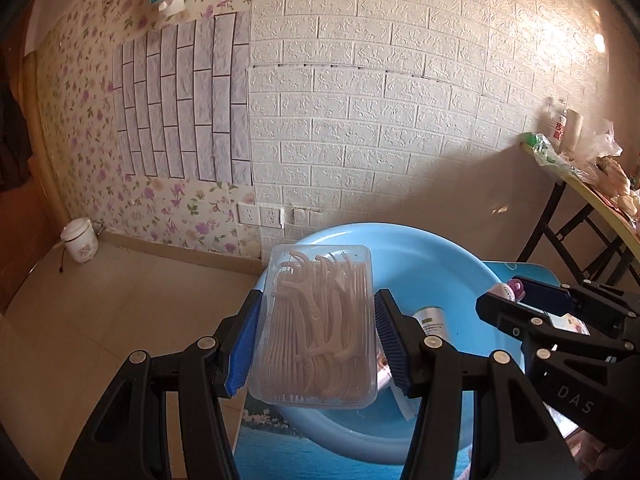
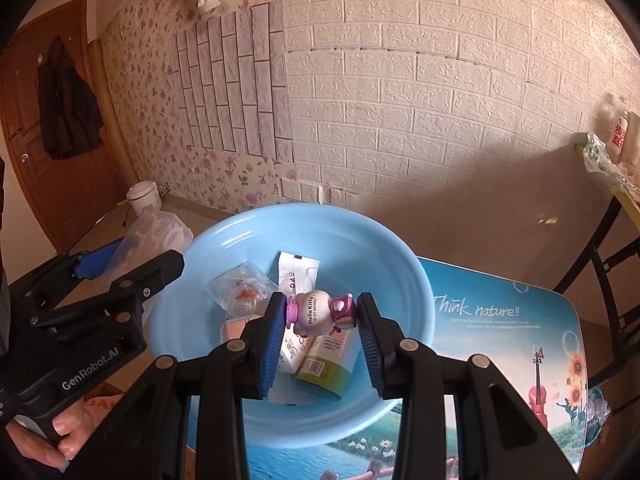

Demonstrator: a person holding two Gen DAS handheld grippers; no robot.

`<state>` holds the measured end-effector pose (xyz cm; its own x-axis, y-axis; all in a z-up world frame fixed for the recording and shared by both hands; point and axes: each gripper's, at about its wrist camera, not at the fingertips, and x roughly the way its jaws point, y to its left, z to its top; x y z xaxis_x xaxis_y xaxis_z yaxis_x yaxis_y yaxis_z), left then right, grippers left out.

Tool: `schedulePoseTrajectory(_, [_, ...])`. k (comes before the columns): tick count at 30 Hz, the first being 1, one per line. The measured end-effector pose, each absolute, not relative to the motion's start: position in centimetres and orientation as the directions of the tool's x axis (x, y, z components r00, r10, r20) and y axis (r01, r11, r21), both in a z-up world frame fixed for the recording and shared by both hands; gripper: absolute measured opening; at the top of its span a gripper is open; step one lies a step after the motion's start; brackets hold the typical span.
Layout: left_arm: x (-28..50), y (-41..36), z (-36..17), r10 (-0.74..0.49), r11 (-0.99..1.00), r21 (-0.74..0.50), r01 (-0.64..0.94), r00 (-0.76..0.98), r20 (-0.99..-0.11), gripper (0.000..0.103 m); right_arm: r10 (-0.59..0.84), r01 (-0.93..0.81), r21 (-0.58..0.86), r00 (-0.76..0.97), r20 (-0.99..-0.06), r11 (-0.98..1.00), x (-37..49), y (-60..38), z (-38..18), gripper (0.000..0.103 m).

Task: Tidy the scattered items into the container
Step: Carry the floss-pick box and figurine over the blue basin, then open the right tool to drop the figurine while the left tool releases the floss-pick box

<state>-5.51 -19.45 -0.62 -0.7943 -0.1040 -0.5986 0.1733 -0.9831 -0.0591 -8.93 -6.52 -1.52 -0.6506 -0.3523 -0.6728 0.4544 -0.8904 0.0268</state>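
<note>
My left gripper [image 1: 316, 344] clamped on floss-pick box [image 1: 318, 328], right gripper [image 2: 322, 330] clamped on Hello Kitty figurine [image 2: 320, 312], blue basin [image 2: 400, 264] at 12 o'clock.

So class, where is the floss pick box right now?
The floss pick box is clamped in the left gripper, held above the near-left rim of the blue basin, in the left wrist view.

Both grippers clamped and raised side by side

The left gripper [image 1: 316, 336] has its blue pads pressed against both sides of its load; the right gripper [image 2: 322, 316] pinches its load between the fingertips, while the person's left hand [image 2: 52, 444] grips the left handle from below.
</note>
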Motion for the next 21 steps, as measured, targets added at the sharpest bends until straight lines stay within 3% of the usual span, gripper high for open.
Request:
schedulePoseTrajectory(19, [-8.5, -19.3, -3.6, -0.077, -0.987, -0.057, 0.149, -0.76, -0.645, 0.053, -0.314, 0.466, 0.009, -0.584, -0.749, -0.885, -11.9, -7.4, -5.9, 0.038])
schedulePoseTrajectory(21, [-8.6, -19.3, -3.6, -0.078, -0.987, -0.056, 0.149, -0.76, -0.645, 0.053, -0.29, 0.457, -0.025, -0.604, -0.742, -0.889, -11.9, -7.5, -5.9, 0.062])
